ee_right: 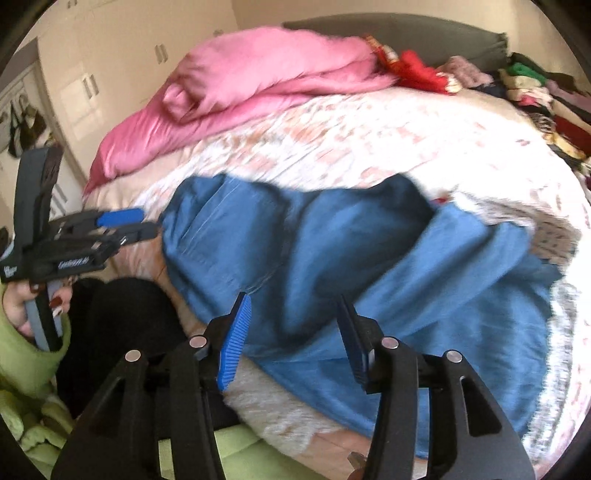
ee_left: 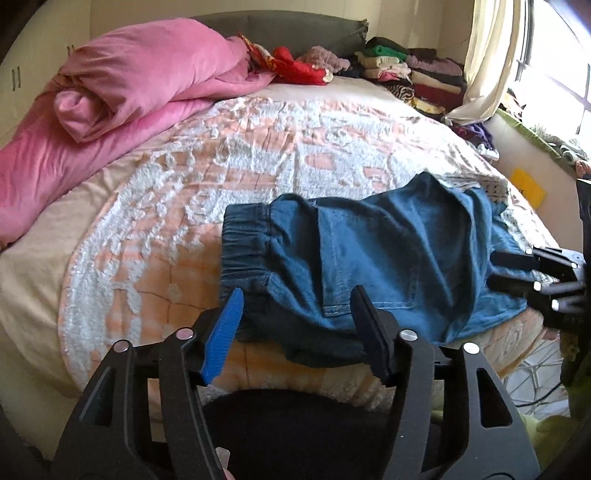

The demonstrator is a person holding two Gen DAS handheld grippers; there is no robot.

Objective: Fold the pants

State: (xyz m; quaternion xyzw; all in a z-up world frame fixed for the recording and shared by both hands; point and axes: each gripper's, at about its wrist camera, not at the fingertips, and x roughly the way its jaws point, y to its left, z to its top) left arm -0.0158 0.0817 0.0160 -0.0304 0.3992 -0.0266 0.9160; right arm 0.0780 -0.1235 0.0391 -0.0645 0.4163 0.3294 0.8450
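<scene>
Blue denim pants (ee_left: pixel 369 251) lie folded over on the patterned bedspread (ee_left: pixel 221 155) near the bed's front edge, with the elastic waistband (ee_left: pixel 243 240) at the left. My left gripper (ee_left: pixel 297 295) hovers open over the waist end, and its pads do not press the cloth. At the far right of this view, my right gripper (ee_left: pixel 517 273) points in at the pants' right end. In the right wrist view the pants (ee_right: pixel 332 258) are blurred, and the right gripper (ee_right: pixel 293 299) stands open above them. The left gripper (ee_right: pixel 140 221) shows at the left, held by a hand.
A rolled pink quilt (ee_left: pixel 122 96) fills the bed's back left. Stacks of folded clothes (ee_left: pixel 413 74) sit at the back right beside a curtain (ee_left: pixel 487 59) and window. A grey headboard (ee_left: pixel 288 26) closes the far end. Cream wardrobe doors (ee_right: pixel 110 66) stand at the left.
</scene>
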